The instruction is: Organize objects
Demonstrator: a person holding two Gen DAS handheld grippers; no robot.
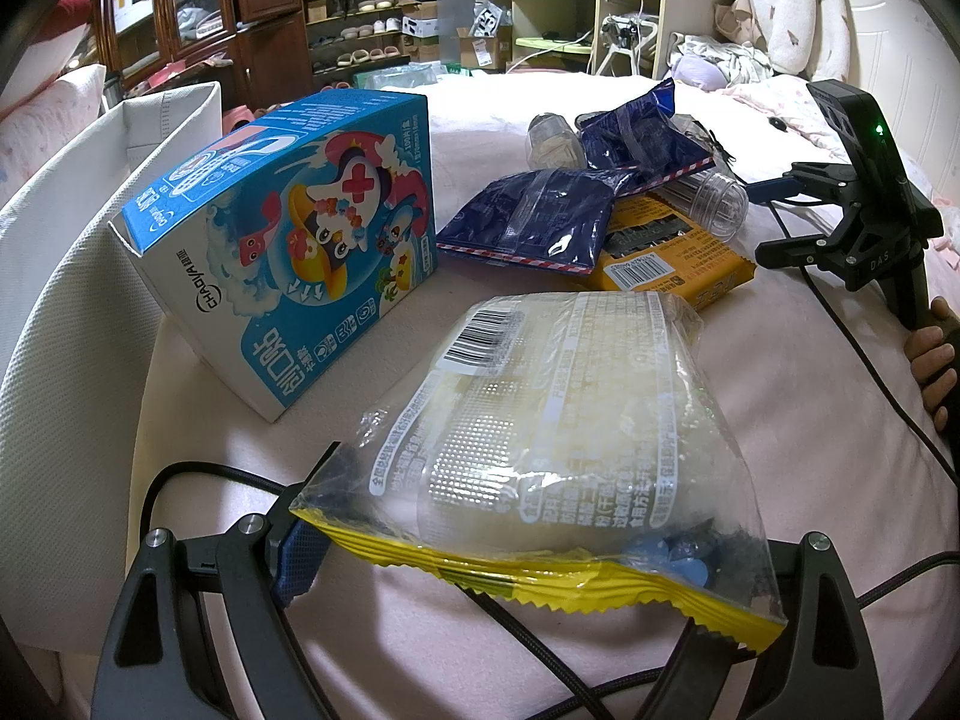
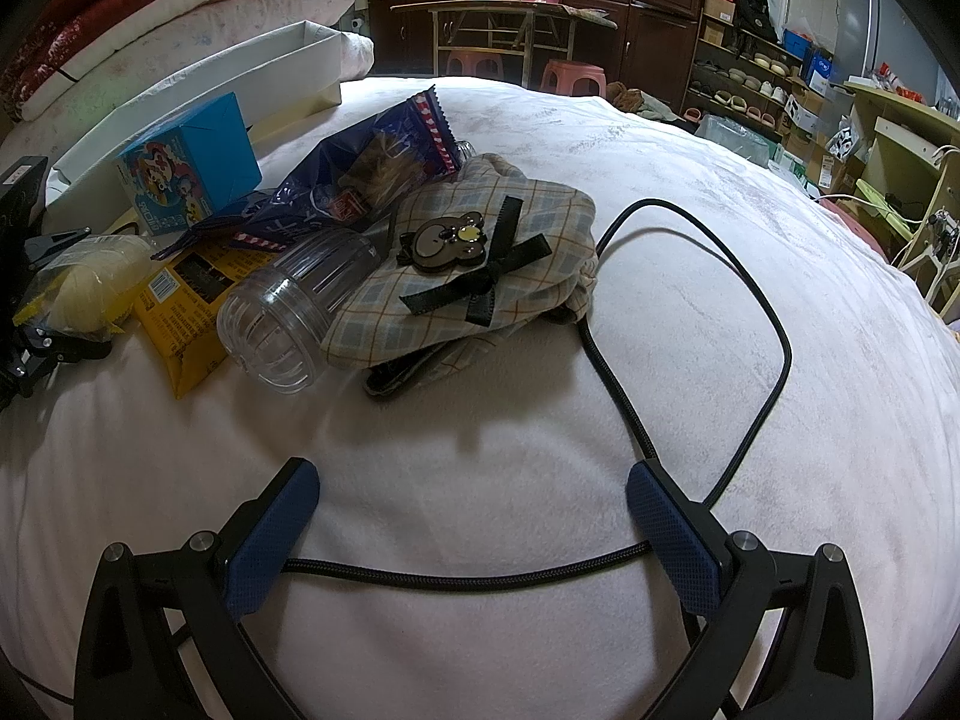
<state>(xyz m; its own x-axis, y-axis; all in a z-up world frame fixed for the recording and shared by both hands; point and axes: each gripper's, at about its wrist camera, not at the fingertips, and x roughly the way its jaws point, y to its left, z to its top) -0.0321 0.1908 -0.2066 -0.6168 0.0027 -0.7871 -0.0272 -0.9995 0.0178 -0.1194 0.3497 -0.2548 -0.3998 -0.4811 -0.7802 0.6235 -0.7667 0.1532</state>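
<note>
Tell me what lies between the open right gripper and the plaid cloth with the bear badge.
In the right wrist view, only bare white blanket and a black cable lie between the right gripper and the plaid cloth.

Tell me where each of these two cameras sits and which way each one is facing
Left wrist: on the left gripper, facing its clear noodle bag, the blue box and white bin; the right gripper and a hand show.
Right wrist: on the right gripper, jaws open, facing the plaid pouch and clear jar on the bed.
Shared: blue box, noodle bag, yellow packet.
</note>
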